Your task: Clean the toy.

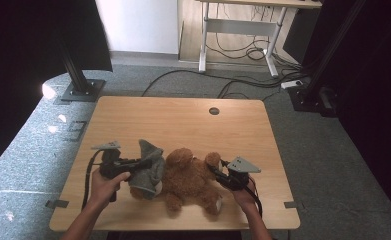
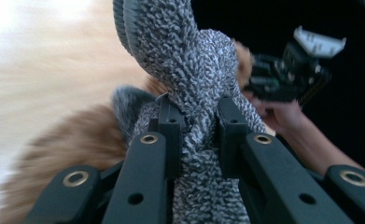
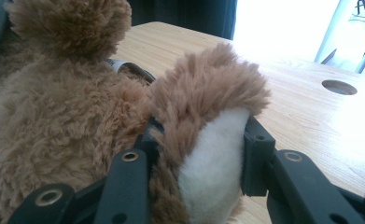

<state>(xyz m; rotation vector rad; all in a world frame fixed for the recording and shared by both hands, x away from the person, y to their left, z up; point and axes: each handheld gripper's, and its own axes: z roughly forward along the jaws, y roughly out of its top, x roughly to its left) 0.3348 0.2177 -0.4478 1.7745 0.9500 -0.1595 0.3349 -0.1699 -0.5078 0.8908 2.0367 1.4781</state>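
i see a brown teddy bear (image 1: pixel 190 180) lying on its back near the front edge of the wooden table (image 1: pixel 183 120), well short of the round cable hole (image 1: pixel 214 111). its head end is mostly hidden under a grey knitted garment (image 1: pixel 149 167), so i can't make out the face. in the left gripper view the fur (image 2: pixel 73 149) is blurred and the table behind is washed out.

left gripper (image 1: pixel 140 162) sits just left of the bear, held by my left hand (image 1: pixel 105 182). its jaws are closed down on a bunched fold of the grey knitted garment (image 2: pixel 196 93), fabric pinched tight between the pads and rising up past them. the other gripper (image 2: pixel 292 70) shows farther off beyond the garment.

right gripper (image 1: pixel 217 172) is at the bear's right side, my right hand (image 1: pixel 244 192) behind it. its jaws are roughly half closed around a paw (image 3: pixel 208 135), brown fur with a cream pad, both sides touching. the lower part of the paw is cut off by the frame. a small label (image 3: pixel 124 67) pokes out of the fur behind; text unreadable.
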